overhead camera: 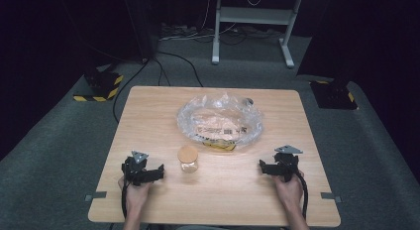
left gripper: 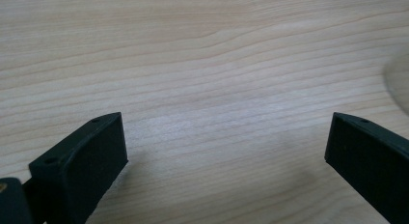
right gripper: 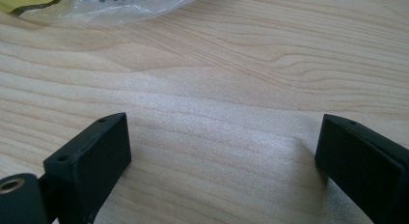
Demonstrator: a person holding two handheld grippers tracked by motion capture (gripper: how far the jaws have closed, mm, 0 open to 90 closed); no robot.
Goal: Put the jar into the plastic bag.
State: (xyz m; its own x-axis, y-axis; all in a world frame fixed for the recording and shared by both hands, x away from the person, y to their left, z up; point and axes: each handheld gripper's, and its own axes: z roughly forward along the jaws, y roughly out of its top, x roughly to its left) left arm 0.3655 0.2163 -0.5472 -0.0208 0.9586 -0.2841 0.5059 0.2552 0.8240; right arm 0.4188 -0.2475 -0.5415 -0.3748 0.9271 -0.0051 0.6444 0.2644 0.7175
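the small jar (overhead camera: 188, 159) with the cork lid is standing upright near the middle of the table (overhead camera: 148, 106), toward its near edge, with the plastic bag (overhead camera: 220, 122) just behind it. the left gripper (overhead camera: 148, 173) is resting nearer it than the right gripper (overhead camera: 270, 168), the jar lying to its right; both are holding their jaws wide over bare wood, gripping nothing.

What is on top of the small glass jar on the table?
A round cork lid sits on the jar, covering its mouth. Any contents cannot be made out at this size. The jar stands on bare table, apart from the plastic bag.
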